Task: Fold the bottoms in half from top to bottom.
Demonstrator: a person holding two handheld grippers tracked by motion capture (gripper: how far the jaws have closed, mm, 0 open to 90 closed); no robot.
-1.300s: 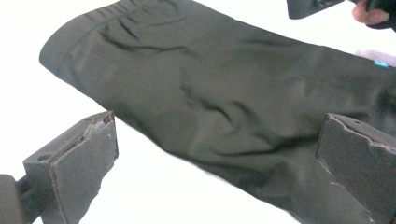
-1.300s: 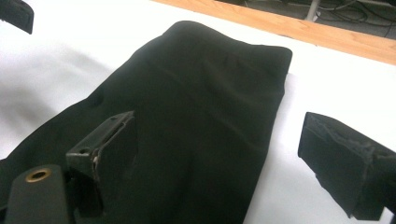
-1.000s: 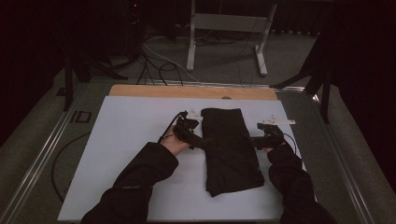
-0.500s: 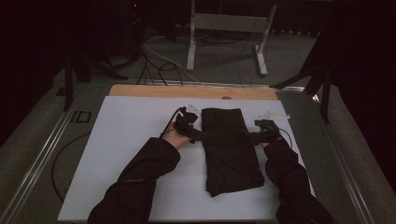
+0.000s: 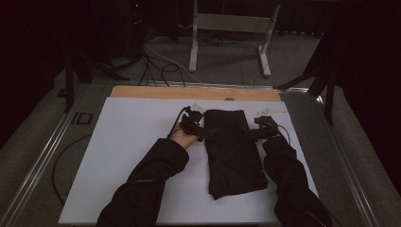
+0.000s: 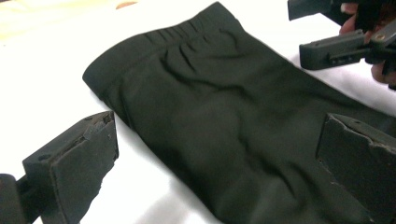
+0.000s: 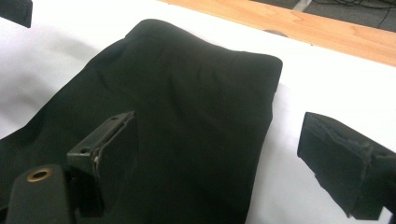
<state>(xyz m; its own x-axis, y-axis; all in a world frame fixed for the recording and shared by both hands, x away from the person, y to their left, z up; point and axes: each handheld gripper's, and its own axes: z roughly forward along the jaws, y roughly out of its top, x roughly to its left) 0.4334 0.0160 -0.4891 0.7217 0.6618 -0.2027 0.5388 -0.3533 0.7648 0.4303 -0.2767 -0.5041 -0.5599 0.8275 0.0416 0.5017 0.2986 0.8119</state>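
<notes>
A folded black garment (image 5: 234, 151) lies flat on the white table sheet (image 5: 132, 142), its gathered waistband toward the far edge. My left gripper (image 5: 208, 132) reaches in from the left at the garment's left edge, and in the left gripper view it (image 6: 217, 158) stands open with the cloth (image 6: 219, 116) lying between and beyond its jaws. My right gripper (image 5: 251, 133) comes in from the right at the opposite edge. In the right gripper view it (image 7: 219, 158) is open too, one jaw over the garment (image 7: 187, 112) and the other over bare sheet.
A wooden strip (image 5: 194, 92) runs along the table's far edge. Metal rails (image 5: 52, 142) border the table on both sides. Cables (image 5: 161, 66) and a stand's legs (image 5: 227, 42) lie on the floor beyond. In the left gripper view the right gripper's jaws (image 6: 334, 49) show at upper right.
Both grippers have moved inward toward the garment's upper side edges, and the forearms have shifted slightly forward. The garment has not moved.
</notes>
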